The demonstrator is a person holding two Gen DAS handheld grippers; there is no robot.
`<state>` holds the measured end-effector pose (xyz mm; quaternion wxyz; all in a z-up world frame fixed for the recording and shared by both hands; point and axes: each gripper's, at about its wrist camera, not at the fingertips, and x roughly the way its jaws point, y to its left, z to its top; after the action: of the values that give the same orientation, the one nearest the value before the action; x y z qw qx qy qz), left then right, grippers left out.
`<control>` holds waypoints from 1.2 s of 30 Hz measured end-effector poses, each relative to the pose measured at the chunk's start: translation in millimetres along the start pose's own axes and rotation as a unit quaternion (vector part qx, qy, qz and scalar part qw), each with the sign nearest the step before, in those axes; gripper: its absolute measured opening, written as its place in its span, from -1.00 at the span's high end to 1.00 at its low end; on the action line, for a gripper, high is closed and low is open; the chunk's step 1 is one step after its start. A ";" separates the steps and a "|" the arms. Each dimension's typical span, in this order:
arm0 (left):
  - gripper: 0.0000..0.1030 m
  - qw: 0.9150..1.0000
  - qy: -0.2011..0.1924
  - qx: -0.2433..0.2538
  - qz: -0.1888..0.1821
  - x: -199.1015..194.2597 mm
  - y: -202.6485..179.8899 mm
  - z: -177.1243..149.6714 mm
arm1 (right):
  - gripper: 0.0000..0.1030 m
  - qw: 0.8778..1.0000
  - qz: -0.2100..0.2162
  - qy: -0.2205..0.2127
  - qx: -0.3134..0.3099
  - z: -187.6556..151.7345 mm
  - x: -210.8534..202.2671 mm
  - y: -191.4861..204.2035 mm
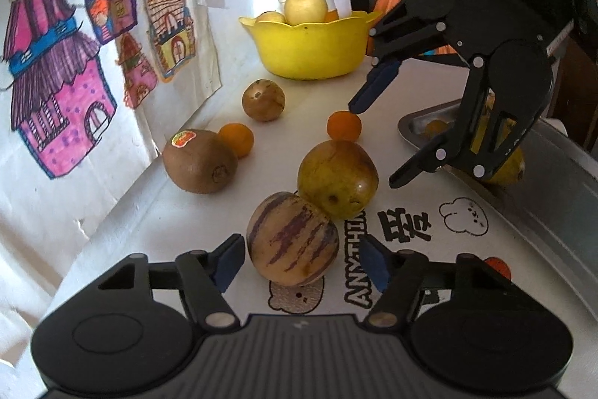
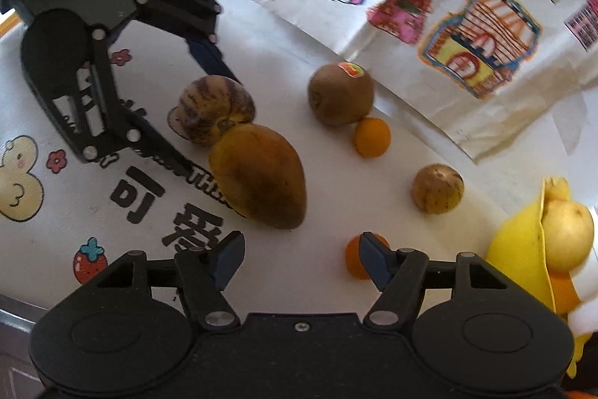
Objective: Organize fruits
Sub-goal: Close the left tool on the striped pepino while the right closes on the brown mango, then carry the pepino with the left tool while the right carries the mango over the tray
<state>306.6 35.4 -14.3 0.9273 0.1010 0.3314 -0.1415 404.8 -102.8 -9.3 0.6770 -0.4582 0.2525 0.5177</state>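
your left gripper (image 1: 299, 258) straddles the striped melon (image 1: 292, 239), its jaws parted and neither pad clearly pressing yet. that melon touches the mango (image 1: 337, 179), the landmark here. beyond the mango sits a small orange (image 1: 344, 126), with your right gripper (image 2: 299, 258) released over it, one pad just beside it, nothing grasped. the yellow bowl (image 1: 310, 51) stands well behind the mango. you look to be at the pick-up step. next, centre each fruit between the pads, clench gently, then lift without nudging the mango.
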 end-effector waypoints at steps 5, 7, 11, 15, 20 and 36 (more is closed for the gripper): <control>-0.22 1.000 0.001 0.014 -0.004 3.5 2.0 2.0 | -0.35 1.000 0.014 -0.003 -0.023 7.4 3.4 5.6; -0.16 1.000 0.002 0.018 -0.005 4.0 3.1 2.8 | -0.35 0.999 0.020 -0.002 -0.029 9.7 4.5 5.9; -0.07 1.000 0.003 0.028 -0.008 3.9 5.2 3.5 | -0.35 0.999 0.030 -0.005 -0.041 14.2 4.8 9.0; -0.03 1.000 0.002 0.026 -0.011 1.0 5.8 1.7 | -0.35 0.998 0.033 -0.007 -0.052 19.1 6.6 11.3; -0.03 1.000 0.003 0.019 -0.007 -2.9 5.5 -1.8 | -0.35 0.998 0.039 -0.007 -0.056 21.3 11.6 14.3; -0.02 0.998 0.012 -0.050 0.025 -13.7 19.9 -9.2 | -0.14 0.997 0.065 -0.027 0.020 20.6 21.0 3.5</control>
<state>297.6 59.3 -10.5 0.9305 0.0644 0.3465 -0.0999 406.0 -74.7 -18.5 0.6579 -0.4129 0.2738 0.5672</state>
